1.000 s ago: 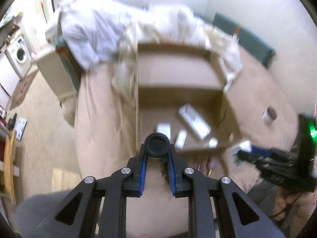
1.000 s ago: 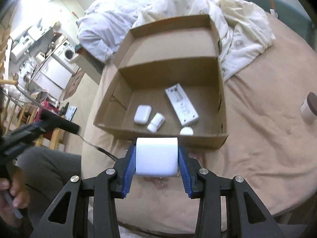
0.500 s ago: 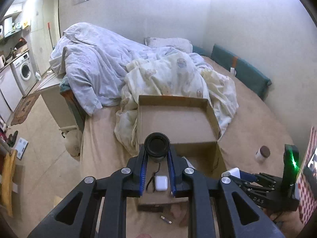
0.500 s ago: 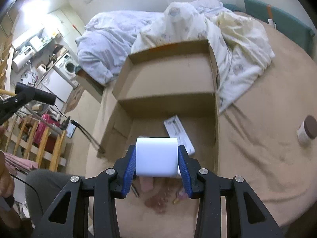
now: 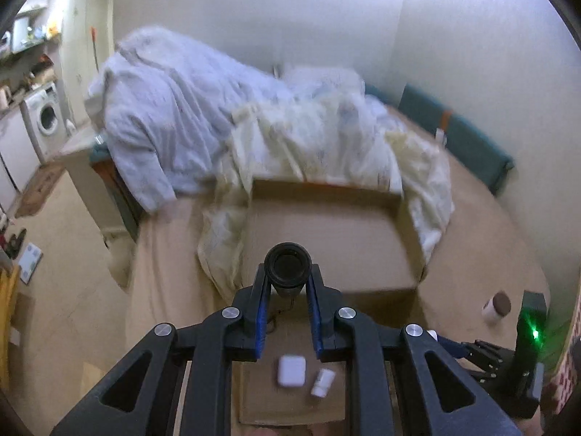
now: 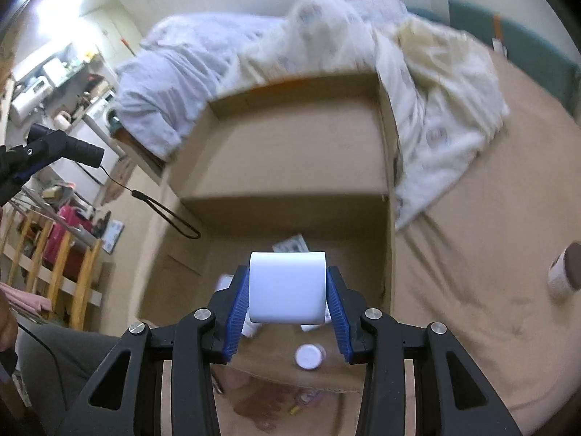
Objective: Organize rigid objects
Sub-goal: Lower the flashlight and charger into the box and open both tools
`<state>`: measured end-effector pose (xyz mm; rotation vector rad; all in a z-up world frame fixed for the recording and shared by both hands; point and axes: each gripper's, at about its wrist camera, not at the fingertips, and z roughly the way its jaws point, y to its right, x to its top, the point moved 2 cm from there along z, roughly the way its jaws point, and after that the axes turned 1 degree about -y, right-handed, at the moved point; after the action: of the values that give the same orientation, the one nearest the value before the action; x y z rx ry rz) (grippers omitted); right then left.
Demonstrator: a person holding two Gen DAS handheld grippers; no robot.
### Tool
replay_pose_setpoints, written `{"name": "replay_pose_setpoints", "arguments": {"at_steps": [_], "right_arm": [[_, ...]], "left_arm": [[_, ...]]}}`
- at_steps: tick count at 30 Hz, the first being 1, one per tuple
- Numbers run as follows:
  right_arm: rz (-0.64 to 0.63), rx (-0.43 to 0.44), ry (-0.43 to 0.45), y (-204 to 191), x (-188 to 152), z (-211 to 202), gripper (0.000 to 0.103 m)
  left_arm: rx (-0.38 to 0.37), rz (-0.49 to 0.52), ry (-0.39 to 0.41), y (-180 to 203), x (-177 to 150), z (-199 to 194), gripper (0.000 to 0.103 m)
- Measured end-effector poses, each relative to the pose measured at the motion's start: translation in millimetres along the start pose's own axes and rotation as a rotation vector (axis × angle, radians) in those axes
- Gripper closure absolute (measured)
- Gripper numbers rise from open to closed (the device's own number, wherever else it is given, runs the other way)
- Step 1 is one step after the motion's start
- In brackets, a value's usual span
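My left gripper (image 5: 287, 292) is shut on a black cylinder (image 5: 287, 265) with a wrist cord, held above the near compartment of the open cardboard box (image 5: 326, 196). Below it lie a white earbud case (image 5: 291, 370) and a small white tube (image 5: 323, 382). My right gripper (image 6: 287, 292) is shut on a white rounded block (image 6: 287, 287), also over the near compartment of the cardboard box (image 6: 297, 83). Under it I see a white round lid (image 6: 308, 356) and part of a flat white device (image 6: 290, 243). The left gripper's black cylinder (image 6: 72, 149) shows at the left in the right wrist view.
Rumpled white and cream duvets (image 5: 203, 123) press against the box's far wall. A small jar with a brown lid (image 6: 564, 270) stands on the tan bedsheet to the right. A washing machine (image 5: 43, 120) and wooden furniture (image 6: 61, 265) stand left of the bed.
Both grippers have moved forward over the box with their loads still held. The box now fills more of the right wrist view, and its near compartment sits under both sets of fingers.
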<state>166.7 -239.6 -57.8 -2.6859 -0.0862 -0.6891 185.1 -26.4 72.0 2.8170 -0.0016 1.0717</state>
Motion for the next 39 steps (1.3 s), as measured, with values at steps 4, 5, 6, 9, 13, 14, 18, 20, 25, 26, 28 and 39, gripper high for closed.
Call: {"name": "replay_pose_setpoints", "arguments": {"at_steps": [4, 5, 6, 9, 13, 14, 18, 20, 25, 26, 28, 39], "right_arm": [[0.018, 0.000, -0.058, 6, -5, 22, 0.060], [0.009, -0.004, -0.067, 6, -6, 26, 0.060], [0.005, -0.004, -0.078, 6, -6, 30, 0.060], [0.008, -0.001, -0.115, 7, -8, 42, 0.060], [-0.001, -0.022, -0.158, 5, -15, 58, 0.060], [-0.013, -0.034, -0.163, 3, -16, 60, 0.060], [-0.042, -0.052, -0.189, -3, -22, 70, 0.060], [-0.045, -0.058, -0.202, -3, -25, 72, 0.060], [-0.049, -0.084, -0.229, -1, -28, 77, 0.060], [-0.046, -0.092, -0.234, 0, -28, 78, 0.060], [-0.041, -0.094, -0.236, 2, -26, 80, 0.060], [0.011, -0.069, -0.156, 10, -13, 65, 0.059]], "left_arm": [[-0.021, 0.009, -0.101, 2, -28, 41, 0.086], [-0.017, 0.027, -0.123, 5, -36, 51, 0.086], [-0.013, 0.041, -0.140, 8, -43, 59, 0.086], [-0.021, 0.067, -0.228, 13, -66, 85, 0.086], [0.029, 0.149, -0.283, 23, -89, 110, 0.086], [0.047, 0.166, -0.300, 25, -93, 115, 0.086], [0.052, 0.154, -0.380, 24, -107, 131, 0.086], [0.054, 0.173, -0.408, 27, -114, 135, 0.086], [0.078, 0.221, -0.417, 31, -119, 140, 0.085], [0.084, 0.225, -0.416, 32, -119, 141, 0.085], [0.092, 0.231, -0.413, 32, -119, 144, 0.086], [0.108, 0.256, -0.395, 34, -118, 141, 0.075]]}}
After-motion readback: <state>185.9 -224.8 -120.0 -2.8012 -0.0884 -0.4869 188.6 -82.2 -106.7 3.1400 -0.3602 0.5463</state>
